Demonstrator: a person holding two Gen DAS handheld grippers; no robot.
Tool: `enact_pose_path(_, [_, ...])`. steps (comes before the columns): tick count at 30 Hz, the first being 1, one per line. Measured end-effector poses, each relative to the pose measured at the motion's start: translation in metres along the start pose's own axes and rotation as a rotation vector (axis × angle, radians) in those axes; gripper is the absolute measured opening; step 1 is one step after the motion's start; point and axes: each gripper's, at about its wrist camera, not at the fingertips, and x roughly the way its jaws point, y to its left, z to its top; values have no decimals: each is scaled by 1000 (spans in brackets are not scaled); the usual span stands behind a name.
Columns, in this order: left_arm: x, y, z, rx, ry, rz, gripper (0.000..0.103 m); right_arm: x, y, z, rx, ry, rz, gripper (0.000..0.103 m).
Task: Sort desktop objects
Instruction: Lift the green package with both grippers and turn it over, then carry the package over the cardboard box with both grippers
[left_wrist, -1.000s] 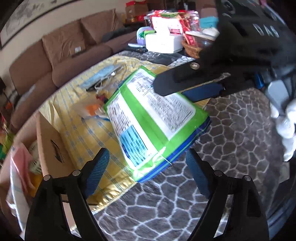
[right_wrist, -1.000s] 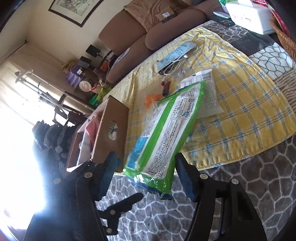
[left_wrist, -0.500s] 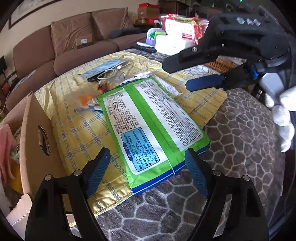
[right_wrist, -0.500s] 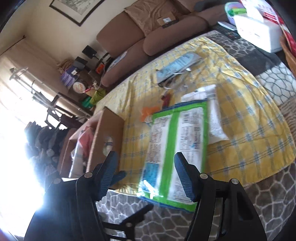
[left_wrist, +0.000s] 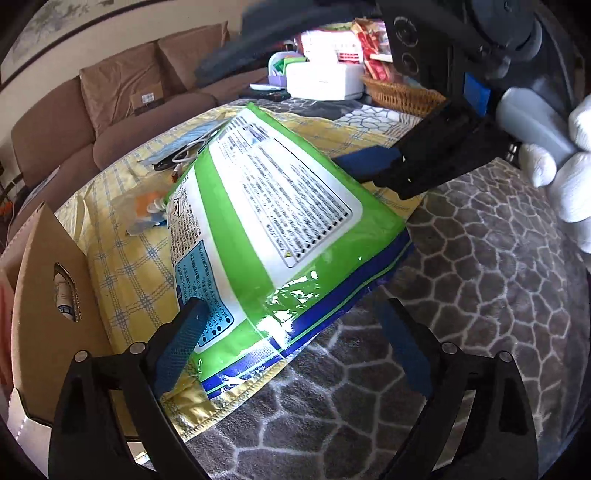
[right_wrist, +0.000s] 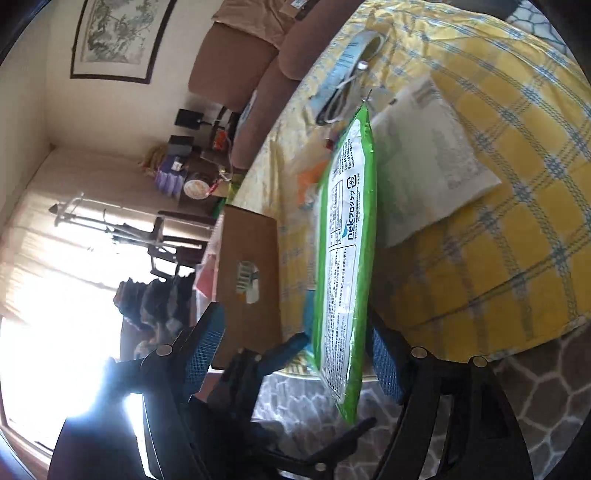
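A green and white printed packet (left_wrist: 280, 221) lies tilted on the yellow checked cloth (left_wrist: 122, 258), its right side raised and its near edge over the cloth's hem. My left gripper (left_wrist: 291, 352) straddles that near edge. Its jaws are opening and the pads stand clear of the packet. One blue-padded finger (left_wrist: 369, 162) of my right gripper sits at the packet's right edge, and I cannot tell whether it touches. In the right wrist view the packet (right_wrist: 347, 258) shows edge-on between the fingers of my right gripper (right_wrist: 293, 360). Its jaws are opening, with the left pad far off.
A brown cardboard box (left_wrist: 48, 295) stands against the cloth's left edge. Cables and small packets (left_wrist: 184, 151) lie behind the green packet, with a white paper sheet (right_wrist: 424, 177) beside it. A wicker basket (left_wrist: 402, 96) and white box (left_wrist: 321, 79) sit at the back. A white-gloved hand (left_wrist: 569, 184) is at the right.
Both grippers have sunk closer to the packet and their jaws stand wider. The right wrist view has rolled, so the packet now appears edge-on between its fingers.
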Motion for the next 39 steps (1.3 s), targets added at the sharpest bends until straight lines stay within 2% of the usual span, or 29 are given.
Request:
enact_pose_path(4, [-1, 11, 9, -75, -14, 61, 94, 14, 33, 3, -39, 34, 47, 77])
enact_pose_path(5, [-3, 17, 12, -116, -19, 59, 86, 19, 40, 2, -47, 45, 62, 77])
enact_pose_path(6, [-5, 23, 15, -160, -26, 61, 74, 24, 47, 2, -61, 59, 72, 77])
enact_pose_path(7, [-7, 29, 16, -212, -31, 49, 68, 28, 54, 1, -73, 68, 71, 77])
enact_pose_path(8, [-9, 37, 17, -276, -37, 14, 53, 30, 58, 1, -85, 68, 64, 77])
enact_pose_path(9, [-11, 46, 17, -347, -42, -31, 32, 29, 61, 2, -95, 59, 63, 77])
enact_pose_path(11, [-12, 57, 20, -409, -41, -103, 28, 23, 60, 4, -91, 30, 86, 77])
enact_pose_path(12, [-9, 64, 22, -439, -31, -144, 22, 18, 56, 5, -81, 8, 79, 77])
enact_pose_path(15, [-8, 83, 19, -587, -27, -263, 23, 4, 40, 8, -55, -61, 1, 77])
enact_pose_path(17, [-2, 95, 7, -740, -7, -382, 23, -6, 27, 8, -43, -98, -50, 77])
enact_pose_path(19, [5, 98, -5, -800, 3, -445, 23, -12, 12, 5, -24, -107, -107, 77])
enact_pose_path(23, [11, 93, -22, -851, -11, -569, 22, -7, -19, -2, 45, -77, -118, 77])
enact_pose_path(26, [9, 88, -27, -883, -30, -667, 22, 7, -43, -7, 127, -5, -12, 76])
enact_pose_path(29, [10, 84, -24, -875, -31, -697, 22, 19, -48, -9, 122, 26, 43, 68])
enact_pose_path(31, [7, 81, -22, -845, -33, -679, 23, 21, -49, -8, 135, 17, 95, 64])
enact_pose_path(35, [-5, 81, -15, -800, -42, -661, 23, 21, -28, -12, 9, 26, 22, 56])
enact_pose_path(39, [-38, 78, -2, -707, -83, -642, 24, 10, 5, -20, -105, -19, 24, 56])
